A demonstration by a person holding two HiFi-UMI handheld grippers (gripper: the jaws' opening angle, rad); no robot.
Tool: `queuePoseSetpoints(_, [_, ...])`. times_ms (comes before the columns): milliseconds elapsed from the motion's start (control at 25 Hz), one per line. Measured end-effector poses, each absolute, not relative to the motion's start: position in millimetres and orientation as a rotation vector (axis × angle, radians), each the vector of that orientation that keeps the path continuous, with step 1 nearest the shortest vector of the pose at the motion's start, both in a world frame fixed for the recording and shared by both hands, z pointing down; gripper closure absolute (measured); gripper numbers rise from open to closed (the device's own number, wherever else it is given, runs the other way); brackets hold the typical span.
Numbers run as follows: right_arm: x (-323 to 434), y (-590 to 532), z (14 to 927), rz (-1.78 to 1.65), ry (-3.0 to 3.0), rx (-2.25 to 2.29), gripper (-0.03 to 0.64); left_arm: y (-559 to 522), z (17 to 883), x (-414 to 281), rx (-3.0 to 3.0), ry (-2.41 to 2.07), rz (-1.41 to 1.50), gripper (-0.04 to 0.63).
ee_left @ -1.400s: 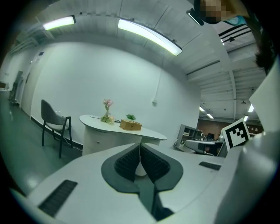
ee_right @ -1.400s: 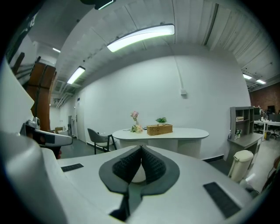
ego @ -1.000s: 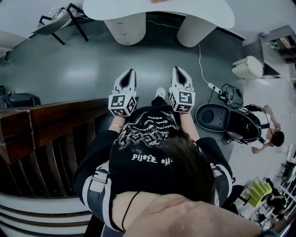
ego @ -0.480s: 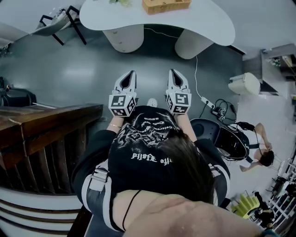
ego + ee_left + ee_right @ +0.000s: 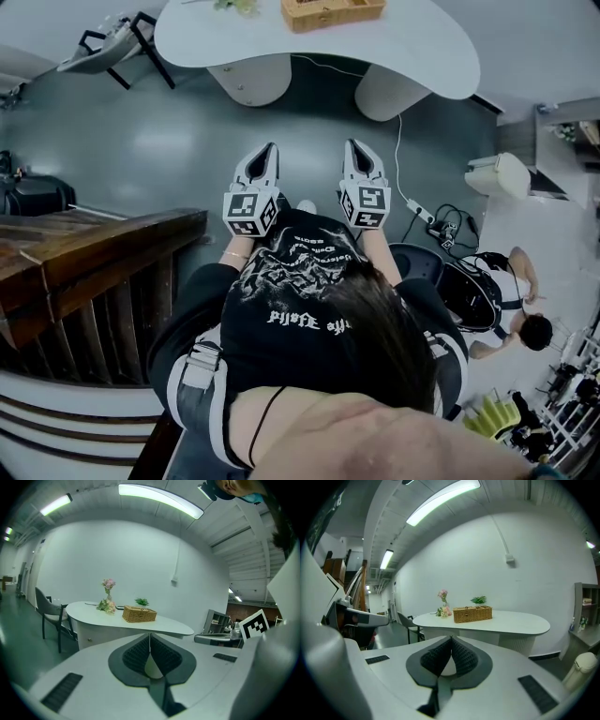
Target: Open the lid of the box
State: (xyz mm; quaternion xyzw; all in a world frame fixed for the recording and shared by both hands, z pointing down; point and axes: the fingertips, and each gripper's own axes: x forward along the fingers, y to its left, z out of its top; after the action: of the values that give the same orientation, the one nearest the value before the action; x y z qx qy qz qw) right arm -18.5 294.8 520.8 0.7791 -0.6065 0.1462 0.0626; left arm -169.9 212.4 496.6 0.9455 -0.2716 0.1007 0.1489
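Our left hand-held gripper (image 5: 150,637) is clenched tight, with its two dark pads pressed together and nothing between them. Our right hand-held gripper (image 5: 451,641) is clenched the same way, and it holds nothing too. We hold both of them out in front of our body, side by side and a little apart, pointing forward over the grey floor (image 5: 141,141).

The box (image 5: 332,11) is a woven basket box. It sits on the white table (image 5: 412,47) well ahead of us, about the middle of the table's length. Some flowers (image 5: 108,603) stand beside it toward the left end of the table, and a small green plant (image 5: 141,602) is just behind it. The lid looks shut, but the box is small from here, so we cannot be sure.

We think the job has not really started. This is the walking-up step. Next we need to get close to the near edge of the table. Then we need to let one hand-held gripper spread its jaws, so it can take the front edge of the lid and lift it.
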Motion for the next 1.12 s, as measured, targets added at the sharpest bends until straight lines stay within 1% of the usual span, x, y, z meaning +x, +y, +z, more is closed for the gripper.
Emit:
queuePoseSetpoints(520, [14.5, 245.4, 523.8, 0.431, -1.851, 2.333, 0.591, 166.1, 502.9, -129.4, 2.721, -0.767, 0.319, 0.571])
queuePoseSetpoints(720, [24.5, 212.1, 520.2, 0.404, -1.788, 2.367, 0.591, 120.8, 504.5, -114.5, 2.738, -0.731, 0.309, 0.571])
queuePoseSetpoints(1120, [59.8, 121.1, 514.6, 0.394, -1.746, 2.392, 0.591, 22.3, 510.6, -63.6, 2.772, -0.602, 0.333, 0.571])
